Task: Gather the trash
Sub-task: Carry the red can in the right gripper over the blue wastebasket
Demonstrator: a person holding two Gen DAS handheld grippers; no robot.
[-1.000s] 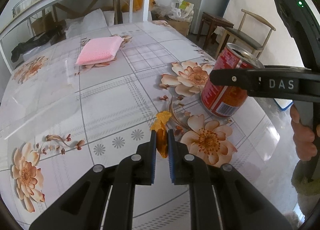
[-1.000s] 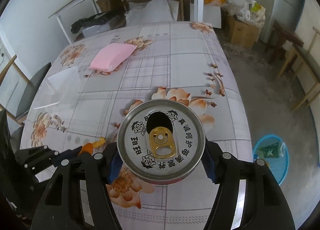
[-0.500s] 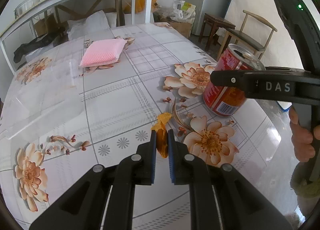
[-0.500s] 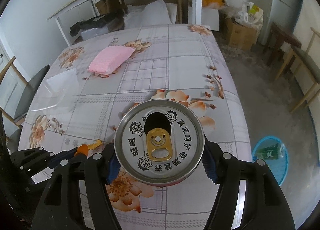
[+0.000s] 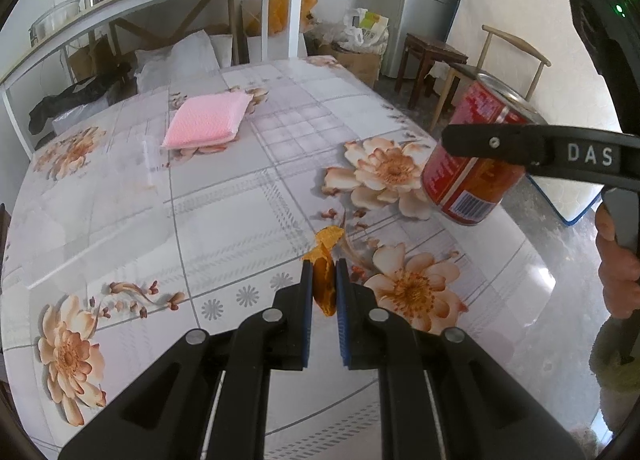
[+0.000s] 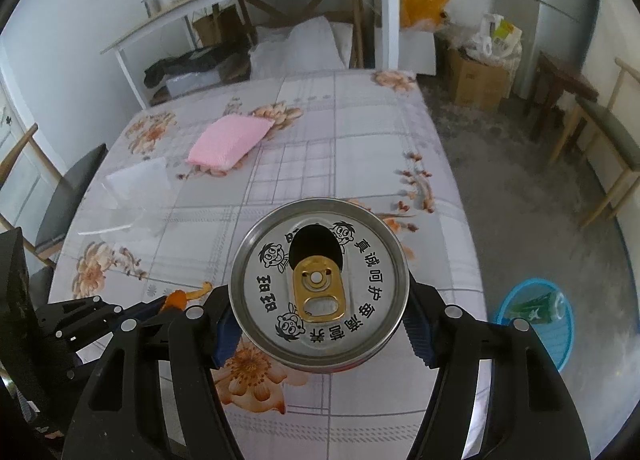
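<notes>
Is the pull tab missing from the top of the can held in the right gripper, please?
No, the gold pull tab sits on the can lid, just below the open mouth.

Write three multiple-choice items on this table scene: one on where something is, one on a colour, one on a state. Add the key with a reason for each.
1. Where is the blue basin?
A. on the table
B. on the floor right of the table
C. on the shelf

2. What colour is the pad on the tablecloth?
A. pink
B. green
C. black

3. What state is the can in?
A. sealed, lying flat
B. crushed on the floor
C. opened, clamped by the right hand-held gripper

Key: B, it sits on the grey floor past the table edge; A, it shows pink in both views; C, the mouth is open behind the gold tab and pads press both sides.
</notes>
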